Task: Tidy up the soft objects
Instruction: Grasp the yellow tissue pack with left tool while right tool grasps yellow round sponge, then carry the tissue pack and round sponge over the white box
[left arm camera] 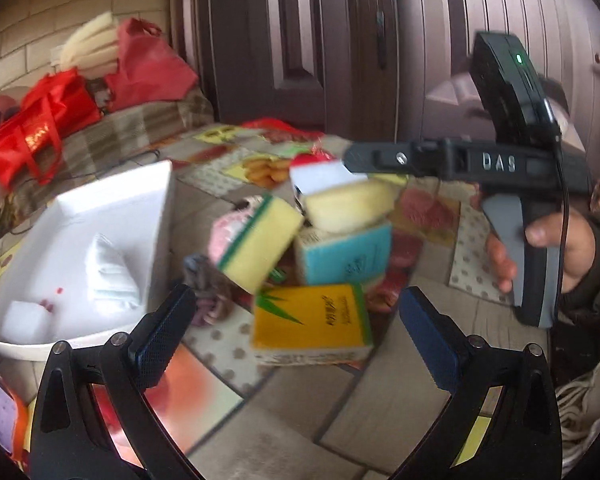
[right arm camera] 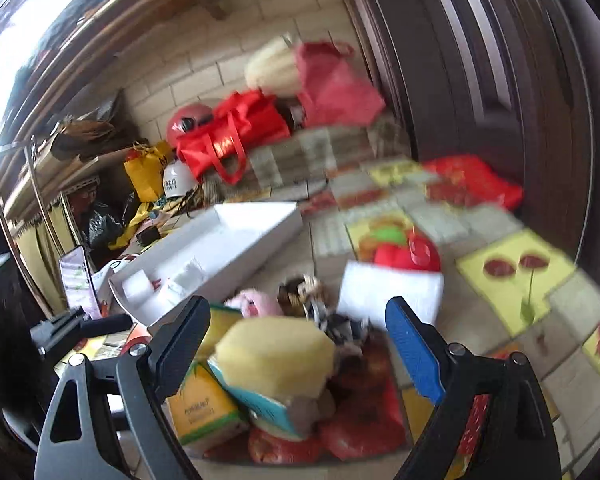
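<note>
Both fingers of the left gripper stood wide apart and held nothing. Just past them lay a yellow tissue pack on the patterned tablecloth. Behind it sat a teal tissue pack, and a green-and-yellow sponge leaned on the pile. A pale yellow sponge rested on top, with a white foam block behind it. To the left sat a white tray with a folded white cloth and a small white block inside.

The right gripper was wide open too and held nothing. It hung right above the same pile, with the pale yellow sponge between its fingers but not touched. A pink plush toy lay near the tray. Red bags sat far back by the brick wall. The pictures were blurry.
</note>
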